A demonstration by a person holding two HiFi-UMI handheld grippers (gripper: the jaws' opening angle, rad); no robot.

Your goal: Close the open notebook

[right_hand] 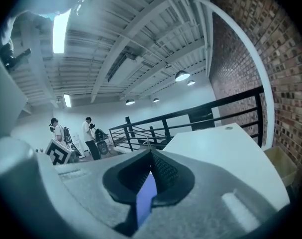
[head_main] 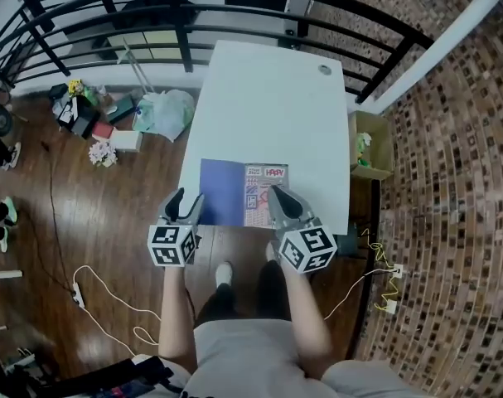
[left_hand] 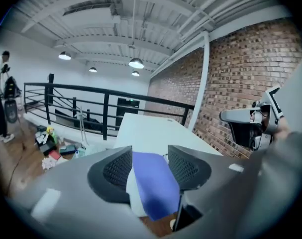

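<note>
In the head view we see the notebook (head_main: pixel 244 194) lying open and flat at the near edge of the table (head_main: pixel 268 98). We judge it light and floppy, best nipped at a leaf's outer edge and folded over. In the left gripper view the left gripper (left_hand: pixel 150 154) holds its jaws apart, framing the blue leaf without pressing on it. In the right gripper view the right gripper (right_hand: pixel 151 156) has its jaws drawn together, empty.

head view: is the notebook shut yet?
No, the notebook lies open and flat on the white table, with a blue page on the left and a printed page on the right.
</note>
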